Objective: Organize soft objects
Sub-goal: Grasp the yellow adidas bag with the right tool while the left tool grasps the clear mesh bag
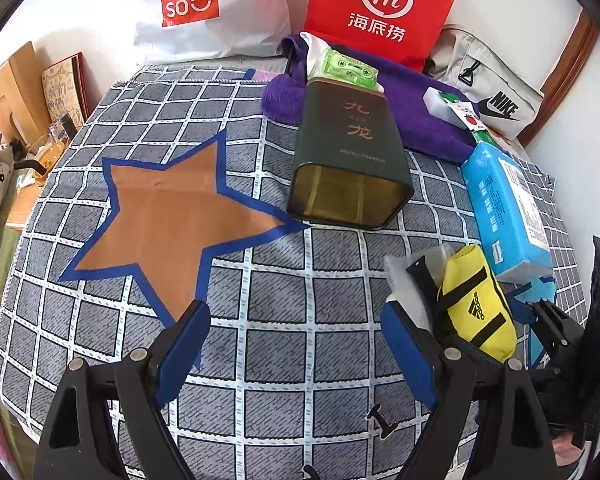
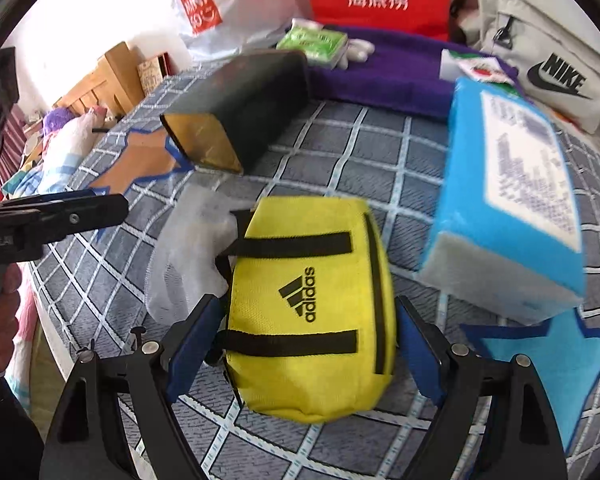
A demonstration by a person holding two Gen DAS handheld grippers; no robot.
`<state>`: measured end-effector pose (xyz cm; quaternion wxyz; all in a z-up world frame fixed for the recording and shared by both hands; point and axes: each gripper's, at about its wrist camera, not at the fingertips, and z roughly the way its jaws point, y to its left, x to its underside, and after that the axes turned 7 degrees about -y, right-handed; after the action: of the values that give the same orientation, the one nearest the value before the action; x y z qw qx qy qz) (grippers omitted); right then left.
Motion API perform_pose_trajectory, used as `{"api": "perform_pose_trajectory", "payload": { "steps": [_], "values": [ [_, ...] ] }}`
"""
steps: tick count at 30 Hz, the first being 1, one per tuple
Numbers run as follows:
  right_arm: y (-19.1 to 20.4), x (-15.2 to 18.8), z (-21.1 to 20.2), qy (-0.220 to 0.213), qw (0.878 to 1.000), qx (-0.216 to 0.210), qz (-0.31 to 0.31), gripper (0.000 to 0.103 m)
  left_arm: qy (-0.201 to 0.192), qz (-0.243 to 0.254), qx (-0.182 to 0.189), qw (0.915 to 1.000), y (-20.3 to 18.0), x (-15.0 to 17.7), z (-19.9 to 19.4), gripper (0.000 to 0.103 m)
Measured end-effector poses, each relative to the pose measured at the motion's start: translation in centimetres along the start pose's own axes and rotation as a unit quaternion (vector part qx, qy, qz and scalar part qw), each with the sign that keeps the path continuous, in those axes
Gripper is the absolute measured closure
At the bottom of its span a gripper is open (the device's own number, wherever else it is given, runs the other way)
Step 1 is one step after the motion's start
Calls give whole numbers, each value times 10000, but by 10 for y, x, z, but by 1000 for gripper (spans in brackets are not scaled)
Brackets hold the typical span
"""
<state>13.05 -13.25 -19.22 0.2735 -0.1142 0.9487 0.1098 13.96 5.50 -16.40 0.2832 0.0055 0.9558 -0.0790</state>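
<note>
We start with the yellow Adidas pouch [image 2: 308, 308], which sits between the right gripper [image 2: 308, 344]'s two blue pads [image 2: 192, 340], low over the checked blanket [image 2: 340, 152]. Its long axis runs away from us along the fingers, so the pads bear on its two long sides; they look pressed to the fabric or very nearly so (the frame is motion-blurred, and we cannot tell whether the pouch is lifted or resting). We judge the jaws closed onto it, narrowed to its width.

From the left wrist view the same pouch [image 1: 476, 304] lies to the right of the left gripper [image 1: 296, 344], whose jaws stand wide apart with nothing between them, only blanket. So the right hand is plainly the nearer one, and the coming move is its to make.

Just beside the pouch on the left is a crumpled clear plastic bag [image 2: 188, 248], touching it; on the right, close by, a blue tissue pack [image 2: 512, 200]. Further ahead a dark green tin [image 1: 348, 160] lies on its side, open mouth toward us, with a purple towel [image 1: 428, 108] behind it.
</note>
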Motion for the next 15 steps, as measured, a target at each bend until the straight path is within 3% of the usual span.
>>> {"api": "perform_pose_trajectory", "payload": {
  "steps": [3, 4, 6, 15],
  "values": [
    [5, 0, 3, -49, 9998, 111, -147, 19, 28, 44, -24, 10000, -1, 1, 1, 17],
    [5, 0, 2, -84, 9997, 111, -183, 27, 32, 64, -32, 10000, -2, 1, 0, 17],
    [6, 0, -4, -172, 9995, 92, -258, 30, 27, 97, -29, 9999, -5, 2, 0, 17],
    [-5, 9, -51, -522, 9980, 130, -332, 30, -83, 218, 87, 9997, -29, 5, -10, 17]
  ]
}}
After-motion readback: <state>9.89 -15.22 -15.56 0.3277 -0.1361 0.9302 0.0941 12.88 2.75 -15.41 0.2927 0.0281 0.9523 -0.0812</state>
